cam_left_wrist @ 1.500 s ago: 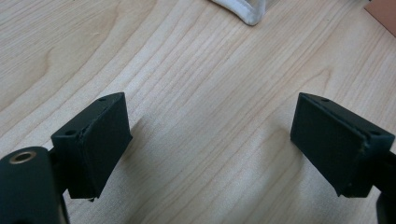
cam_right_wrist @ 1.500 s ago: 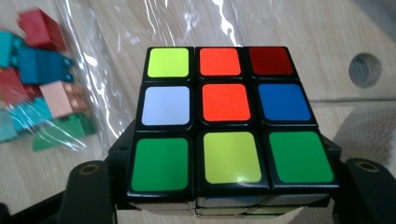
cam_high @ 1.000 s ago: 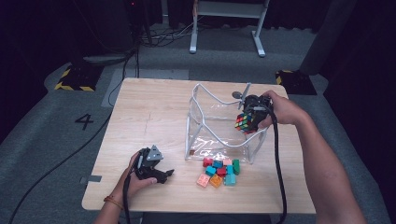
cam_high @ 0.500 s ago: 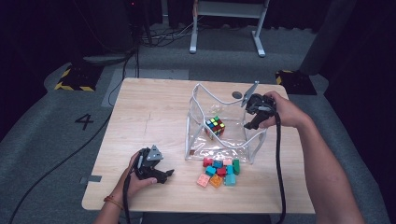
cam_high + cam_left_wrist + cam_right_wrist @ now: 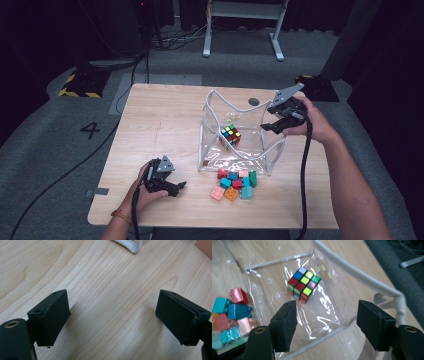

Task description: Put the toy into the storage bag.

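Clear plastic all around it, the puzzle cube (image 5: 230, 135) is sitting inside the see-through bag (image 5: 215, 150) in the middle of the desk (image 5: 160, 120), resting on the bag's floor with nothing gripping it. We're holding the right tool (image 5: 276, 125) over the bag's right edge, and its jaws are spread apart and have just been opening a bit more, with nothing between them; in the right gripper view the cube (image 5: 303, 284) is lying a little beyond the tips, behind the plastic. Our left tool (image 5: 174, 188) is resting on the desk near the front left, well apart from the bag, jaws released and wide over bare wood. A pile of toy bricks (image 5: 235, 181) in red, teal, orange and green is lying just in front of the bag.
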A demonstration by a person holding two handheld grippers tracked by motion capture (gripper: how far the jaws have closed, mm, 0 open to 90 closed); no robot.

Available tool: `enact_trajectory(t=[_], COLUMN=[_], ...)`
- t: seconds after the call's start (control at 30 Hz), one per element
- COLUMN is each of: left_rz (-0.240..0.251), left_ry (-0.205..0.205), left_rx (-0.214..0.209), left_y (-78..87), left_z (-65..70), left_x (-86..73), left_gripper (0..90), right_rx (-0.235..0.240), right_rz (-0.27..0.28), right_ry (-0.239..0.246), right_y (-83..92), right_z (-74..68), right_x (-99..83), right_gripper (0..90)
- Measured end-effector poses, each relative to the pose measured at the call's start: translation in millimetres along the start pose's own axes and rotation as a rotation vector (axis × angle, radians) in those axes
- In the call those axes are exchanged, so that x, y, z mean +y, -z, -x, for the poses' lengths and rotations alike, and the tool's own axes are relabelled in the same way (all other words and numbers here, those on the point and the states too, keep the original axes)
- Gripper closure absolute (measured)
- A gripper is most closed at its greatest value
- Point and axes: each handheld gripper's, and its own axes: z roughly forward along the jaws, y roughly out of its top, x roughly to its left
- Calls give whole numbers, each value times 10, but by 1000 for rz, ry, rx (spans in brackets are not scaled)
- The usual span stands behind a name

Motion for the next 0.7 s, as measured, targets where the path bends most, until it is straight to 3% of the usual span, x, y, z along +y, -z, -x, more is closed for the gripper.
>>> enact_trajectory(t=[0.07,0.13,0.23,0.7], left_rz=[0,0,0,-1], left_ry=[0,0,-1,-1], left_rx=[0,0,0,0], left_y=[0,0,1,2], left_z=[0,0,0,1], left_x=[0,0,0,0], left_gripper=[121,121,121,121], right_rx=[-27,-29,-51,-111], right_rz=[63,82,178,332], right_ry=[-53,-48,-56,-138], right_y=[113,141,299,659], right_z=[-64,-69,-112,-323], right_x=[-14,-23,-91,-405], right_gripper=[331,330,322,249])
